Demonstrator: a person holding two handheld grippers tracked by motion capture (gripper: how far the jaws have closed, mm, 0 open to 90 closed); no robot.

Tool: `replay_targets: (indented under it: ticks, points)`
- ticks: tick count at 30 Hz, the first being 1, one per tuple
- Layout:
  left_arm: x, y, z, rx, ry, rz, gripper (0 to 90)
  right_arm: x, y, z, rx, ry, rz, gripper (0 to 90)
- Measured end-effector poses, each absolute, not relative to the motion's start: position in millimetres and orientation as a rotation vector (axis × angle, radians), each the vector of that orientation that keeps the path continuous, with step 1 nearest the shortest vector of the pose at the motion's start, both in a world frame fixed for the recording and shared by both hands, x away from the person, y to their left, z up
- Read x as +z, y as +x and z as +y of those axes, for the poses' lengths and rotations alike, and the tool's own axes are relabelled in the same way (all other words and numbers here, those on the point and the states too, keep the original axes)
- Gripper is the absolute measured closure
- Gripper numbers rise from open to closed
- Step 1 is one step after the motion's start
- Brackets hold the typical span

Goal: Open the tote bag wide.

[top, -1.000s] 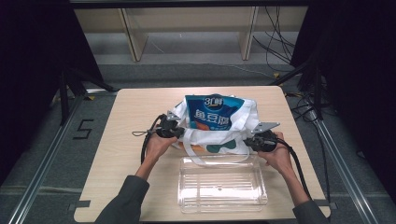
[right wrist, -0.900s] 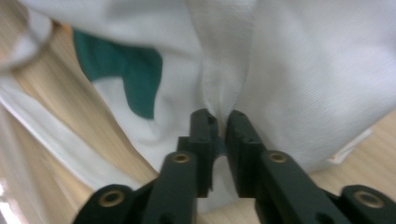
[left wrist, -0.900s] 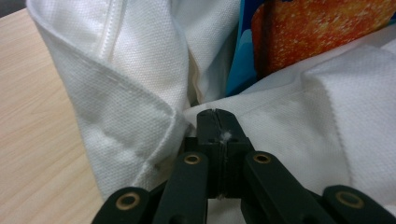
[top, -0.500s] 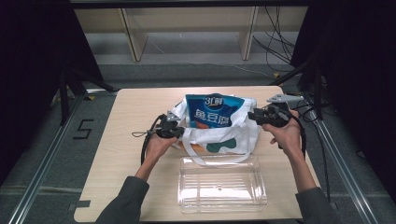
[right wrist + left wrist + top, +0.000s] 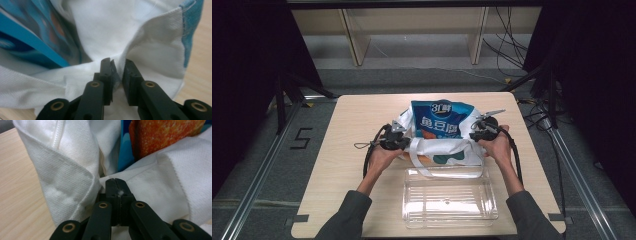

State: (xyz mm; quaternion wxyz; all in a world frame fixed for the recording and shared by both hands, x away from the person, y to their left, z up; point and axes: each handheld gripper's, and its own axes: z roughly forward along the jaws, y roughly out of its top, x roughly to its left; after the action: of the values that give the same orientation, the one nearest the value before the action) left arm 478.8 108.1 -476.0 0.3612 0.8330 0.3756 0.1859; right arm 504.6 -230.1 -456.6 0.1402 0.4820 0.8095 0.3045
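White tote bag, blue snack pack inside: left gripper clamped on rim, right gripper jaws closing, seemingly catching cloth; next, firm grip, spread mouth.

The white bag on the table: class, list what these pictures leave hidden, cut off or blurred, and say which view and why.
- High view: the bag's inside and lower part of the blue packet, hidden by the bag's cloth.
- Left gripper view: packet cut off by the top edge; cloth caught in the shut left gripper is hidden.
- Right gripper view: packet print blurred; whether the right gripper, just closing, presses the cloth between its jaws.
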Motion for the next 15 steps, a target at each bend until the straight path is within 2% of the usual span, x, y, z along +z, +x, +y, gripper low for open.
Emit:
replay_targets:
  ticks: [5, 7, 10, 15]
  points:
    - [-487, 480, 107, 0.470, 2.163, 0.982, 89.6, -475, 507, -231, 0.855, 1.294, 2.391, 83.3]
    - [-483, 478, 105, 0.497, 2.164, 0.983, 89.5, -477, 505, -230, 0.847, 1.329, 2.391, 83.3]
    - [-471, 477, 111, 0.468, 2.099, 0.991, 86.8, -474, 506, -233, 0.900, 1.311, 2.377, 82.5]
    - [-450, 480, 113, 0.456, 2.023, 0.974, 77.7, -460, 508, -247, 1.067, 1.316, 2.258, 69.1]
